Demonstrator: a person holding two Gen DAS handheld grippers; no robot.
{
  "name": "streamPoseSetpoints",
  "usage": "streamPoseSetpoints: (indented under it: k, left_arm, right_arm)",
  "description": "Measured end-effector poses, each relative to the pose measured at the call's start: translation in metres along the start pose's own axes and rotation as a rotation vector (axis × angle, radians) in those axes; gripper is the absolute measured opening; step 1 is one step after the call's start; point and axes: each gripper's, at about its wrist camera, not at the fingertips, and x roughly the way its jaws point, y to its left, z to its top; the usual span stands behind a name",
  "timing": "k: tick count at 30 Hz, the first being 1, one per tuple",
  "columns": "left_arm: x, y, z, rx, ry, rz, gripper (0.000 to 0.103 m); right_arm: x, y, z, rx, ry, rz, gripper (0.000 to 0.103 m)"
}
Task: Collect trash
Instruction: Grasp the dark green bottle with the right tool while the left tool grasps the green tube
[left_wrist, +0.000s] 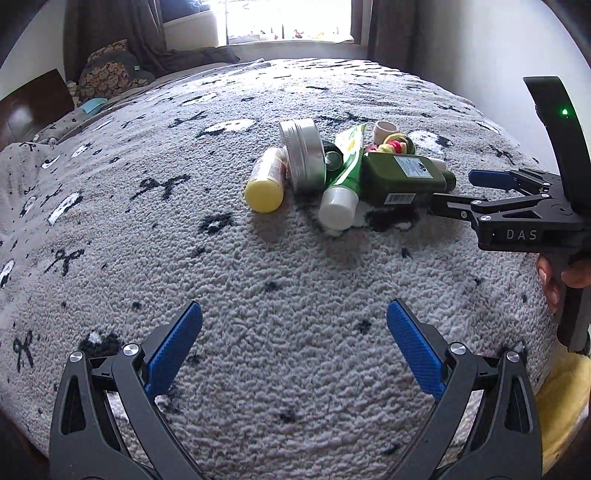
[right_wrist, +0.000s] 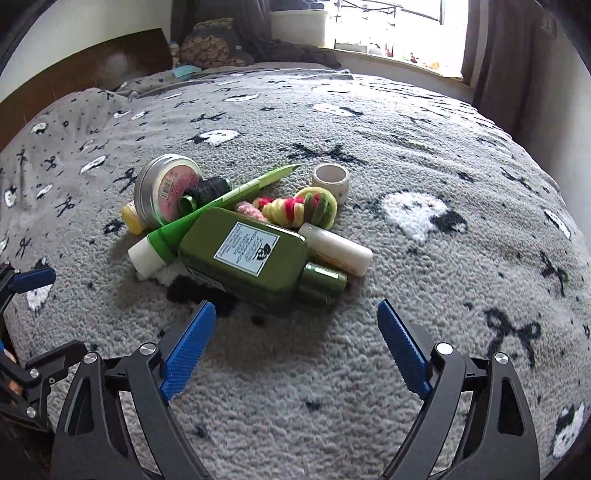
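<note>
A pile of trash lies on the grey blanket (left_wrist: 258, 277). In it are a dark green bottle (right_wrist: 243, 254) on its side, a green tube (right_wrist: 207, 214) with a white cap, a silver tin (right_wrist: 166, 188), a yellow-capped bottle (left_wrist: 264, 181), a small white bottle (right_wrist: 336, 249), a yellow-red scrunchie (right_wrist: 299, 208) and a white ring (right_wrist: 330, 179). My right gripper (right_wrist: 296, 305) is open just short of the green bottle, with nothing between its pads. My left gripper (left_wrist: 294, 306) is open over bare blanket, well short of the pile. The right gripper (left_wrist: 453, 189) also shows at the bottle's neck end.
The blanket covers a bed with pillows (left_wrist: 107, 70) and a wooden headboard (right_wrist: 92, 62) at the far left. A window (left_wrist: 288, 18) with dark curtains lies beyond. A hand (left_wrist: 554, 280) holds the right gripper's handle. A yellow object (left_wrist: 561, 402) sits off the bed's right edge.
</note>
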Motion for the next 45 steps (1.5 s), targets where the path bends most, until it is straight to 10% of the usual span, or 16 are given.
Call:
streamPoseSetpoints:
  k: [21,23,31,45]
  left_arm:
    - [0.037,0.016,0.026,-0.033,0.027,-0.010,0.095]
    - [0.039,0.017,0.027,-0.034,0.031,-0.010,0.095]
    - [0.045,-0.001,0.041,-0.006,0.008,-0.041,0.094]
    - [0.085,-0.027,0.074,0.007,0.021,-0.102,0.039]
  right_arm:
    - [0.064,0.024,0.049,-0.113,0.098,0.107,0.083]
    - [0.064,0.025,0.050,-0.120,0.093,0.117,0.067]
    - [0.044,0.006,0.033,-0.083,0.077,0.112,0.061]
    - [0.000,-0.037,-0.020,0.026,0.047,0.099,0.061]
